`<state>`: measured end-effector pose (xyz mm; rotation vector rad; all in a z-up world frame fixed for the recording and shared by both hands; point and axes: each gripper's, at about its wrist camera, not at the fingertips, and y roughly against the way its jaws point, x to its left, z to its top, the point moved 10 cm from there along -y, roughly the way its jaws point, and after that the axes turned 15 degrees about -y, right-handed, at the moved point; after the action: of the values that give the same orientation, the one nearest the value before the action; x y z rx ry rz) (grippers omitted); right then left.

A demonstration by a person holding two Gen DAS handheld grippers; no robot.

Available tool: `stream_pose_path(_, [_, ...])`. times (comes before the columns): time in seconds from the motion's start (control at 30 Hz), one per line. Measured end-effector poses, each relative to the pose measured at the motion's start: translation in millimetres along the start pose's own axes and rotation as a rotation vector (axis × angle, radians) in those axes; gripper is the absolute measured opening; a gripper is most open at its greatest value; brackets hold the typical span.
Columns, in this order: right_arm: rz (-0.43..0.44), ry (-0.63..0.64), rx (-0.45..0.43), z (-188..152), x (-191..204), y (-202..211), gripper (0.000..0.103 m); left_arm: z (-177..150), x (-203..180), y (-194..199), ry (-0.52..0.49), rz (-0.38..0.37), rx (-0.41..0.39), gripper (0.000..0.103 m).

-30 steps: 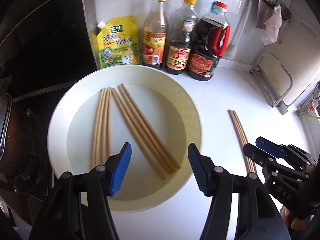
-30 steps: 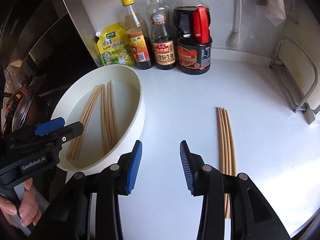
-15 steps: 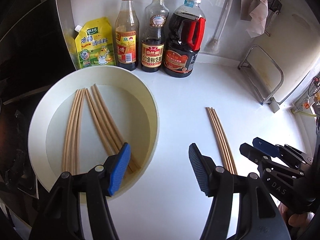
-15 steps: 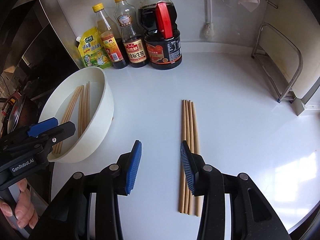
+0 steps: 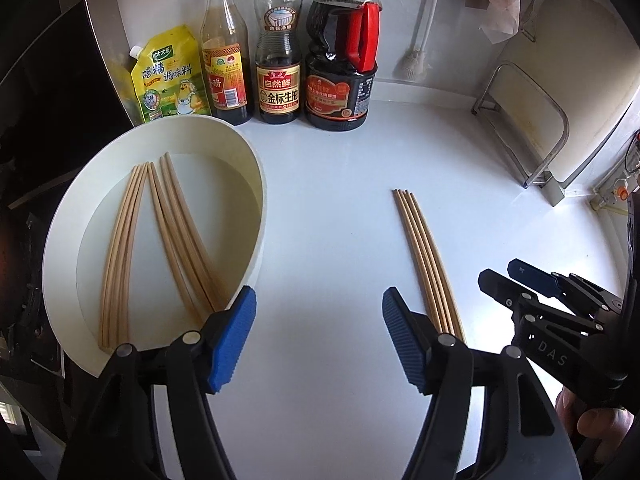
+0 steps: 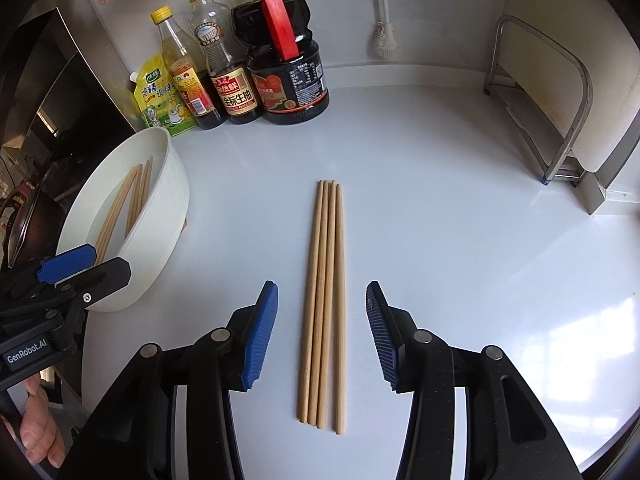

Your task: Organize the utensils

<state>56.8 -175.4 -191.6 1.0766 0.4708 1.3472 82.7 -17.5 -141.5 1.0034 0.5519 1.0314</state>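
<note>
A bundle of several wooden chopsticks (image 6: 324, 300) lies side by side on the white counter; it also shows in the left wrist view (image 5: 426, 264). My right gripper (image 6: 322, 334) is open and empty, its blue pads either side of the bundle, just above it. A white bowl (image 5: 256, 208) at the left holds two more groups of chopsticks (image 5: 160, 240); the bowl shows in the right wrist view too (image 6: 160, 216). My left gripper (image 5: 316, 338) is open and empty over bare counter between bowl and bundle.
A yellow seasoning pouch (image 5: 170, 76), two sauce bottles (image 5: 278, 48) and a large dark soy jug (image 5: 342, 60) stand along the back wall. A metal rack (image 6: 552, 92) stands at the right. A stove with a pan (image 6: 24, 216) lies left of the bowl.
Both grippers have shifted right. The right gripper went from beside the bowl to straddling the chopstick bundle. The left gripper moved off the bowl to the counter. Both stayed open.
</note>
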Motion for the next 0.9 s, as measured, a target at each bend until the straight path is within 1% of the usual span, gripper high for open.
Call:
stream_pose_path(0.07, [-0.006, 0.000, 0.002, 0, -6, -4, 0.049, -1, -5, -3, 0.000, 0.000, 0.003, 0.065])
stream_pose_path(0.2, [-0.013, 0.000, 0.009, -1, -16, -11, 0.050, -1, -13, -8, -0.001, -0.003, -0.001, 0.067])
stream_pose_path(0.3, [-0.018, -0.001, 0.011, -2, -22, -15, 0.052, -2, -19, -14, 0.001, -0.011, 0.001, 0.067])
stream_pose_path(0.53, [-0.011, 0.004, 0.021, -6, -29, -29, 0.055, -4, -24, -22, 0.013, -0.004, 0.011, 0.067])
stream_pose_path(0.67, [-0.006, 0.010, 0.017, -7, -29, -35, 0.055, -4, -25, -27, 0.018, -0.005, 0.011, 0.070])
stream_pose_path(0.9, [-0.045, 0.052, 0.021, -7, -27, -51, 0.055, -5, -26, -37, 0.041, -0.015, 0.018, 0.070])
